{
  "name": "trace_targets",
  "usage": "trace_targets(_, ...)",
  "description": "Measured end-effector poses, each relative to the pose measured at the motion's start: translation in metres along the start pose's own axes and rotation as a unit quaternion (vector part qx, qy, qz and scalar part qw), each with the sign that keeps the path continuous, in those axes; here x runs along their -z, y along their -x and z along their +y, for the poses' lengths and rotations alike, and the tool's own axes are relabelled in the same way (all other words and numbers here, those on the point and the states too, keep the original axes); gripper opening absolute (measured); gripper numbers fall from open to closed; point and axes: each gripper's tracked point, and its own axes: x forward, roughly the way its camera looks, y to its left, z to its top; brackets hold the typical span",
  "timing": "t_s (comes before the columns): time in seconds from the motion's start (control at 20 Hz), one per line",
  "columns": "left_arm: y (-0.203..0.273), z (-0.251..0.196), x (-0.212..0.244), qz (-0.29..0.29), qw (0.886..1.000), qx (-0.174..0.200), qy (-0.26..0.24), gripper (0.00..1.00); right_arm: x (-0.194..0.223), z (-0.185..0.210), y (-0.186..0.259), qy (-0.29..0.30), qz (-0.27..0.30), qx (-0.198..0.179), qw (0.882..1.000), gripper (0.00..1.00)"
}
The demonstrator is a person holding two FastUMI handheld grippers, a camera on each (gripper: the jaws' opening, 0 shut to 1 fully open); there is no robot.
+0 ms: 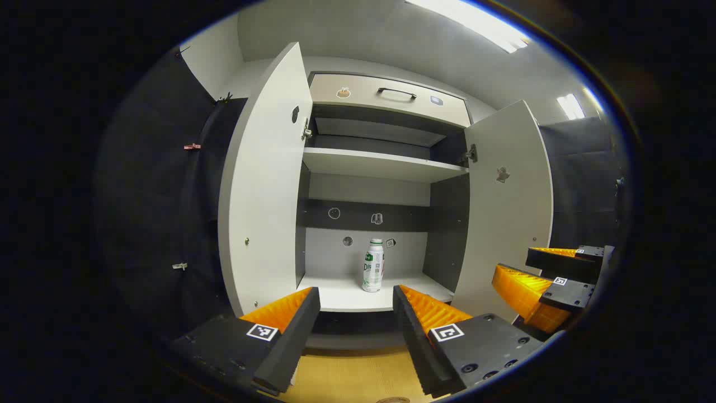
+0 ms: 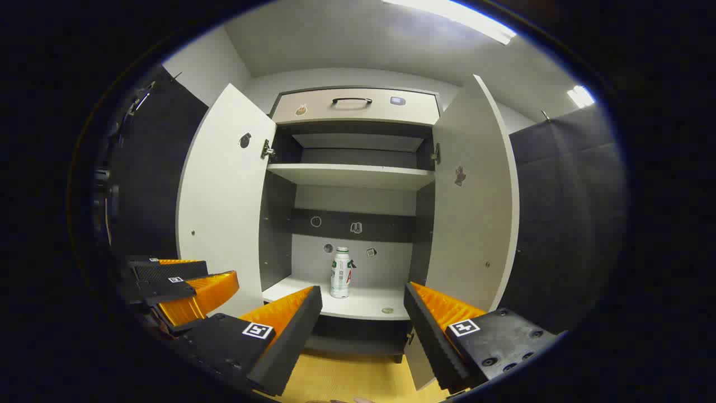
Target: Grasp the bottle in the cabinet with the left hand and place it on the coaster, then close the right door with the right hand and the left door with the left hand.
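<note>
The bottle (image 1: 373,265) stands upright on the lower shelf (image 1: 349,295) of the cabinet (image 1: 386,98), well beyond the left gripper (image 1: 356,299), whose fingers are spread and hold nothing. The right gripper (image 2: 362,299) is likewise spread and empty, off to the side. The left door (image 1: 263,184) and right door (image 1: 506,207) stand wide open, flanking the way in. An upper shelf (image 1: 380,165) sits above.

A drawer front (image 2: 356,106) with a dark handle (image 2: 352,101) runs along the top, above an upper shelf (image 2: 352,176). Small stickers (image 2: 356,227) dot the dark band on the back panel. Ceiling light strips (image 1: 475,25) glow overhead, and a yellowish worktop (image 1: 352,378) lies below.
</note>
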Motion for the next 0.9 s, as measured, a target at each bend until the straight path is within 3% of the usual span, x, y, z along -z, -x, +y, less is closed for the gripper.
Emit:
trace_targets(0.3, 0.003, -0.001, -0.002, -0.007, 1.000, 0.008, -0.002, 0.83, 0.000, -0.003, 0.004, 0.004, 0.003, 0.008, 1.000, 0.98)
trace_targets(0.35, 0.003, -0.001, -0.003, -0.009, 1.000, 0.010, -0.002, 0.79, 0.001, -0.004, 0.004, 0.004, 0.005, 0.010, 1.000, 0.97)
trace_targets(0.4, 0.003, -0.002, -0.004, -0.010, 1.000, 0.012, -0.002, 0.83, 0.001, -0.004, 0.005, 0.002, 0.007, 0.011, 1.000, 0.97)
trace_targets(0.9, -0.007, -0.001, 0.004, 0.000, 1.000, 0.029, -0.012, 0.83, 0.002, -0.002, 0.003, -0.001, 0.006, 0.022, 1.000, 0.98)
